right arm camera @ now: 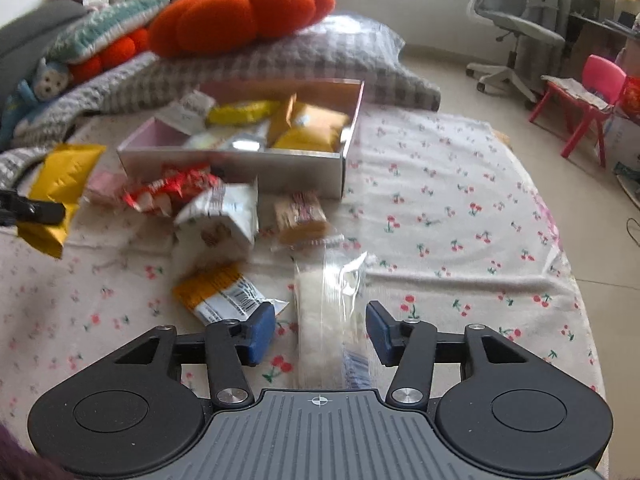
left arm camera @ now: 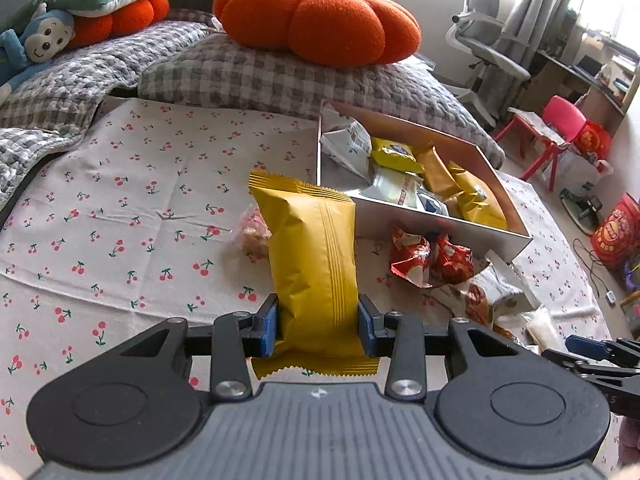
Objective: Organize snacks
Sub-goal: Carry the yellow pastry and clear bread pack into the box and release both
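My left gripper (left arm camera: pixel 318 320) is shut on a yellow snack packet (left arm camera: pixel 312 248), which it holds upright above the cherry-print cloth. Just right of the packet stands an open silver box (left arm camera: pixel 440 224) with several snack packets inside. In the right wrist view my right gripper (right arm camera: pixel 320 332) stands open. A clear packet of pale snacks (right arm camera: pixel 320 304) lies between its blue pads without touching them. Loose in front of the box (right arm camera: pixel 280 168) lie red wrappers (right arm camera: pixel 172 192), a white packet (right arm camera: pixel 224 216), a brown biscuit pack (right arm camera: pixel 300 216) and an orange-and-white packet (right arm camera: pixel 224 292).
A cherry-print cloth (right arm camera: pixel 440 216) covers the surface, and its right edge drops to the tiled floor. Behind the box sit a checked quilt (left arm camera: pixel 240 76) and an orange pumpkin cushion (left arm camera: pixel 316 20). An office chair (right arm camera: pixel 516 28) and a pink child's chair (right arm camera: pixel 592 88) stand on the floor.
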A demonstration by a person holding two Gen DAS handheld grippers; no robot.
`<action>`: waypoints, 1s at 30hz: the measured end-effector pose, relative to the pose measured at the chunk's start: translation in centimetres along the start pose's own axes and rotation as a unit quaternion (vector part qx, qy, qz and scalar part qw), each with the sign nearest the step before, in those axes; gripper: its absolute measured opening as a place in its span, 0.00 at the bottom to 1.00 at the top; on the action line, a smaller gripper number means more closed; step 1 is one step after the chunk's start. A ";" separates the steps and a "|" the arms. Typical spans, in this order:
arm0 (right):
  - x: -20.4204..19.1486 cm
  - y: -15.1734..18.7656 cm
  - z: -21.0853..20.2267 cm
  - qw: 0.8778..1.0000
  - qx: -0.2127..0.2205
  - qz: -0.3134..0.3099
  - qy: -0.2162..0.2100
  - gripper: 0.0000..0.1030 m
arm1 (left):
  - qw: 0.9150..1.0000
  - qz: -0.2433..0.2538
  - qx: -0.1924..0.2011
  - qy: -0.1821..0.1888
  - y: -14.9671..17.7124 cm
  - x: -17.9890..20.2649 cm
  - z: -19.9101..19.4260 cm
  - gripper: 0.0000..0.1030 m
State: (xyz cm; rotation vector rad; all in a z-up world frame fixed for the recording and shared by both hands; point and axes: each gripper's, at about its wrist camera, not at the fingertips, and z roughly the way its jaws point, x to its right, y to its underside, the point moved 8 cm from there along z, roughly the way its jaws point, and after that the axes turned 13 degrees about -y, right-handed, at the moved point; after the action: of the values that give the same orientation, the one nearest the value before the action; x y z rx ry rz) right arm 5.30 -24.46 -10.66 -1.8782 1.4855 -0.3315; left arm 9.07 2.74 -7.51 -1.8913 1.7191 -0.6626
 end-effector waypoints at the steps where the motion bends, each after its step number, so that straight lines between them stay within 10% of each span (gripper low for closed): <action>1: 0.1 0.2 0.2 1.000 -0.004 0.000 0.001 0.48 | 1.000 0.000 -0.001 0.000 0.1 0.0 0.0 0.35; 16: -0.6 -0.5 0.3 1.000 -0.001 -0.013 -0.005 0.20 | 1.000 0.004 0.002 0.007 0.1 0.3 -0.5 0.35; 30: -0.9 -3.5 -3.3 0.997 0.051 0.036 -0.036 0.19 | 0.999 0.000 0.021 0.030 -1.2 2.2 -1.9 0.35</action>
State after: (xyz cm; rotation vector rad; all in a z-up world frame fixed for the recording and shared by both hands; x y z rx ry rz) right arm 5.63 -24.57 -5.80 -1.7346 1.4563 -0.2973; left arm 8.98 0.58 -5.22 -1.8599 1.7289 -0.7565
